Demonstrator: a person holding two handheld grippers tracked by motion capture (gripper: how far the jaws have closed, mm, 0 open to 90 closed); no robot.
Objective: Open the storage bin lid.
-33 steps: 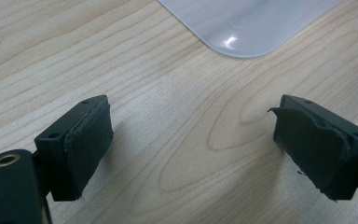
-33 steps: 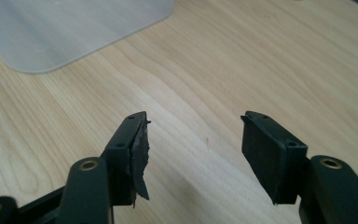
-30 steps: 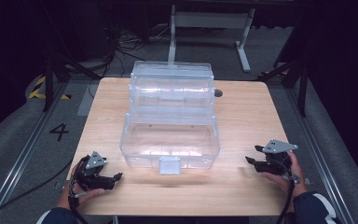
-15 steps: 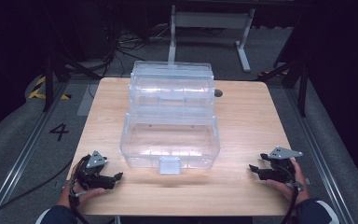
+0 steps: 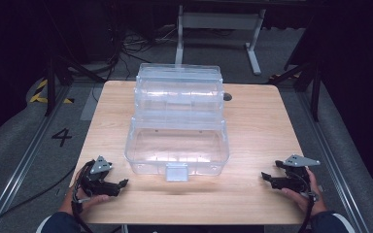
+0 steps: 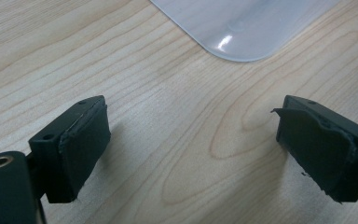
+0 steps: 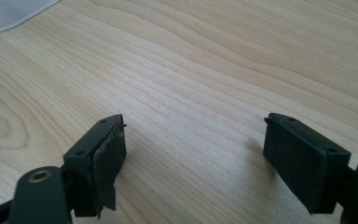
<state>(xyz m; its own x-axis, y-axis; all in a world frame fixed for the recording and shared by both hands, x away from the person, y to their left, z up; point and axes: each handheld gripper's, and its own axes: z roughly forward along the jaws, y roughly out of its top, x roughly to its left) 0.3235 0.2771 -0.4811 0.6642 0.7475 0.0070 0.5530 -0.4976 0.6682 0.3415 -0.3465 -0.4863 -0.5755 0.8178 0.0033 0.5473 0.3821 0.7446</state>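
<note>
Fingers [image 7: 105, 156] of right gripper [image 5: 268, 178] wide apart, just been opening, nothing between, low over bare table [image 5: 252, 131] near front right. Left gripper [image 5: 121, 184] spread wide too, empty, front left. Clear plastic box [image 5: 177, 131] mid-table between both, untouched.
</note>
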